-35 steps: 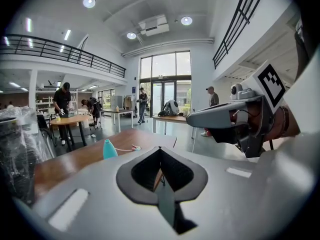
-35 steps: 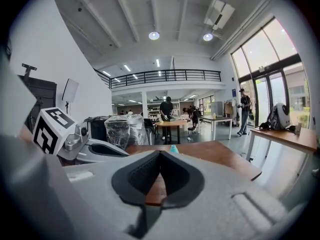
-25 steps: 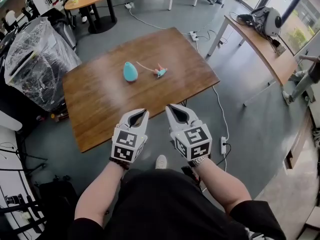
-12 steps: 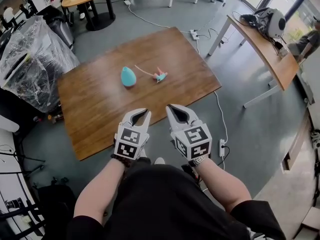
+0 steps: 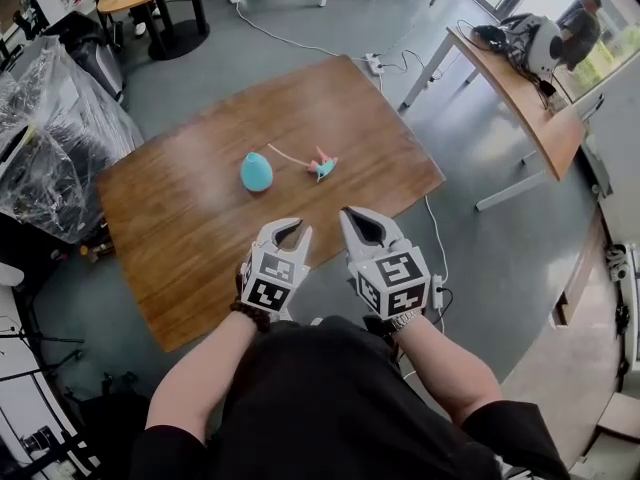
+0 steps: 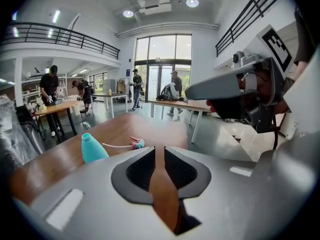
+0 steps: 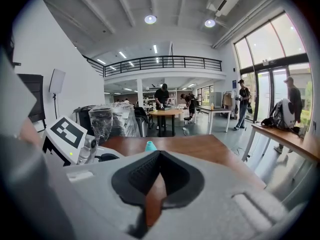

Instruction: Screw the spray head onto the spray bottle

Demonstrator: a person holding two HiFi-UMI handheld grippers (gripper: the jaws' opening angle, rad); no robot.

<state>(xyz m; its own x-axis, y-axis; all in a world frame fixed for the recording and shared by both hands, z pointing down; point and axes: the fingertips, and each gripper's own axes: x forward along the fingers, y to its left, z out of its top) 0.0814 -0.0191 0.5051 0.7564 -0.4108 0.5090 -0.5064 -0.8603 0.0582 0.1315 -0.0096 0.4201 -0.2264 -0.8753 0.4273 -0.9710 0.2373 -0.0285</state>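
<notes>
Hovering | left claw (image 5: 291, 228) opening, empty | right claw (image 5: 357, 215) pressed together | risk: bottle (image 5: 256, 172) ahead might tip if nudged

Left gripper (image 6: 159, 152) opening — empty, teal bottle (image 6: 92, 148) beyond

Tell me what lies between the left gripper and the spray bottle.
Only bare table between the left gripper and the spray bottle, as the head view shows; the gripper's jaws are opening, nothing between them.
</notes>
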